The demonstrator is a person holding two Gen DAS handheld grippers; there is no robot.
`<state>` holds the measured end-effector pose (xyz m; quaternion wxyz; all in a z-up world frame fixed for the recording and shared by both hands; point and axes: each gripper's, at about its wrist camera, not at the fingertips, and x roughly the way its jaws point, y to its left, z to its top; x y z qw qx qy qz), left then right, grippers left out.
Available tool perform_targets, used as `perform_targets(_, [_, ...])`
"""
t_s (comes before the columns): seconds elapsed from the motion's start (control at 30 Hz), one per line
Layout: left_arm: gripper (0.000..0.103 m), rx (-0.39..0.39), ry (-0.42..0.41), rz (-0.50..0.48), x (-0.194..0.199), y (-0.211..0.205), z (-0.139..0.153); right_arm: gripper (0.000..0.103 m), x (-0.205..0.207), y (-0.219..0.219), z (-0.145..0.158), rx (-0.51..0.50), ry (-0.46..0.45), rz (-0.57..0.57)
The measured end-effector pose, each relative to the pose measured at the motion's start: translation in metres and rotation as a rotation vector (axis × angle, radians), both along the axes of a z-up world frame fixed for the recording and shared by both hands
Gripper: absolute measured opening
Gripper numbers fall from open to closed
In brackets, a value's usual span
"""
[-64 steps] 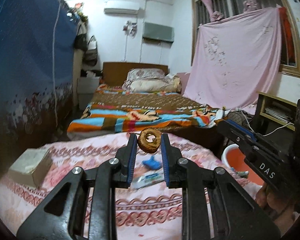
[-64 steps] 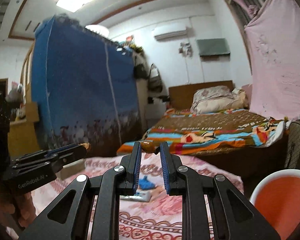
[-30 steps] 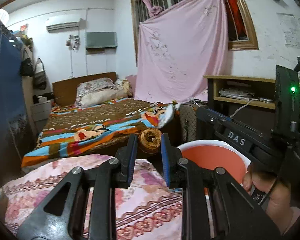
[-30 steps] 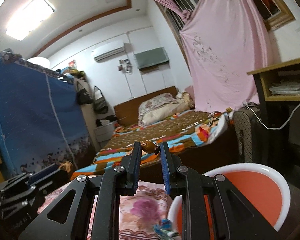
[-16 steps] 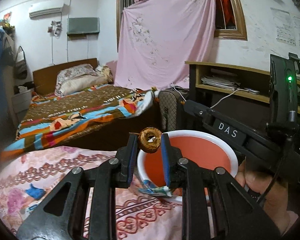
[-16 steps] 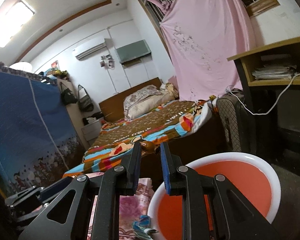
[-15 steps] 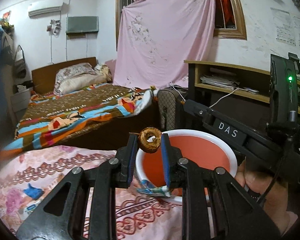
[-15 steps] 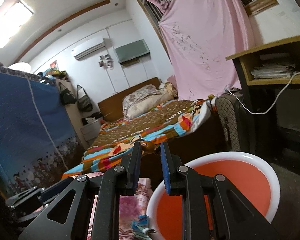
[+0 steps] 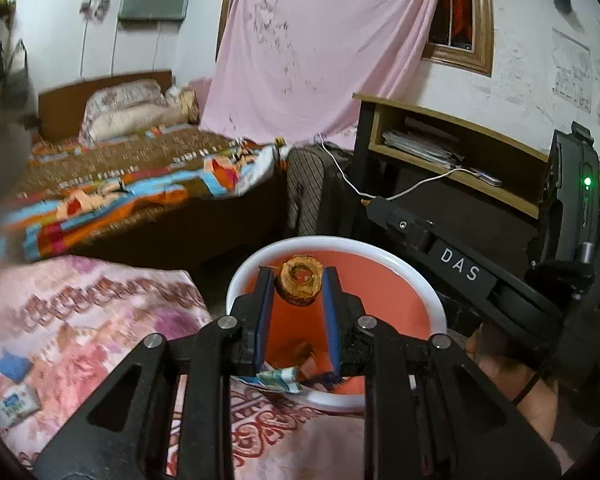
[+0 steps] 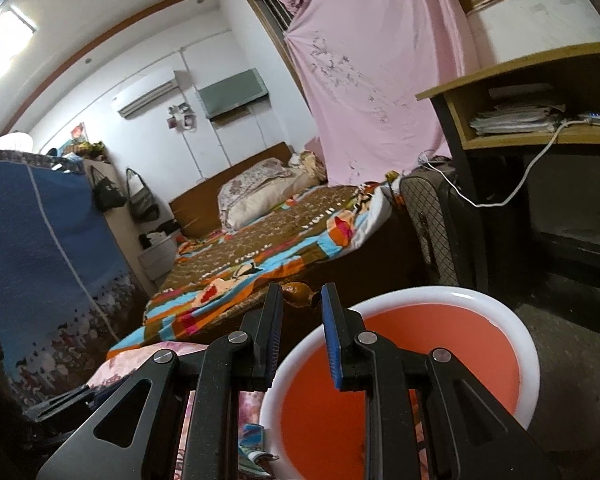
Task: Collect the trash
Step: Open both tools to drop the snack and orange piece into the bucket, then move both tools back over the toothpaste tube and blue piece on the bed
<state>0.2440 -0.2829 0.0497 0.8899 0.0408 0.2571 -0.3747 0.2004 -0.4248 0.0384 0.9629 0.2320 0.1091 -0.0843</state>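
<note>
My left gripper [image 9: 299, 286] is shut on a brown ring-shaped scrap [image 9: 299, 283], held over the orange inside of the white-rimmed bin [image 9: 412, 276]. In the right wrist view my right gripper [image 10: 299, 298] is shut on a small brown scrap [image 10: 297, 293] at its fingertips, just left of and above the bin [image 10: 512, 322]. The right gripper's body [image 9: 456, 268] crosses the left wrist view at right, with a hand [image 9: 516, 392] below it. A crumpled green-blue wrapper [image 9: 280, 378] lies at the bin's near rim.
A pink floral tablecloth [image 9: 80, 320] bears a blue scrap [image 9: 14, 364] and a small packet [image 9: 14, 406]. Behind stand a bed with a colourful blanket [image 9: 140, 184], a wooden desk [image 9: 452, 140] with a white cable, and a pink hanging sheet [image 9: 320, 40].
Both views have swung right and tipped down. The bin has come under the left gripper's tips and grown larger in the right wrist view. Both grips have stayed as they were.
</note>
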Motion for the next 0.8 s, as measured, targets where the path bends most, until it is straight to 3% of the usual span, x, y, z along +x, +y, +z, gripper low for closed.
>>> perform_targets(0.13, [0.014,-0.012,0.046,0.006,0.006,0.0,-0.004,0.02,0.001,-0.004,-0.004,0.021,0.027,-0.019])
perform_targets(0.27, [0.017,-0.02,0.058,0.019,0.007,0.003,-0.004,0.029,0.002,-0.007,-0.007,0.034,0.039,-0.028])
perform_targets(0.8, [0.041,-0.053,-0.007,0.165,0.004,0.038,0.009,0.047,0.001,0.004,0.002,-0.024,-0.004,-0.013])
